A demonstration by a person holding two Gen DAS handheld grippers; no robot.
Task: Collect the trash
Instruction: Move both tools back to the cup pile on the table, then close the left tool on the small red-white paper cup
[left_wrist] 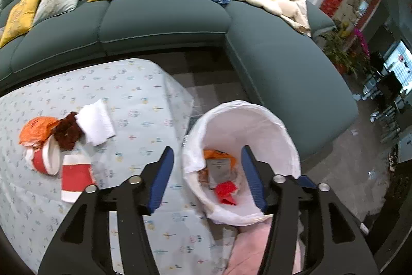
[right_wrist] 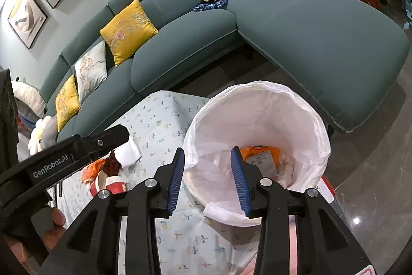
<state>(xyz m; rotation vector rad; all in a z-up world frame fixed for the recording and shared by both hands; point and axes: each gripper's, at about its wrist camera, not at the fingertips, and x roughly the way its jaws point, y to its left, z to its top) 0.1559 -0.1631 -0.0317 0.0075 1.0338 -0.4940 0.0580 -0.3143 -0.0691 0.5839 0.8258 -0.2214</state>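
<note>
Trash [left_wrist: 221, 172] sits in lined bin [left_wrist: 257, 120], right of table [left_wrist: 144, 94]. Left gripper [left_wrist: 207, 178] & right gripper [right_wrist: 209, 181]: jaws released, empty. Next, I'd say: grab red cup [left_wrist: 46, 160].

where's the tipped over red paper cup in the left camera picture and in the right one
Left wrist view: the red paper cup lies on its side at the left edge of the table, beside the orange wrapper.
Right wrist view: the same cup sits lower left, partly hidden behind the left gripper.
Shared landmark: the white-lined trash bin, to the right of the cup in both views.
</note>
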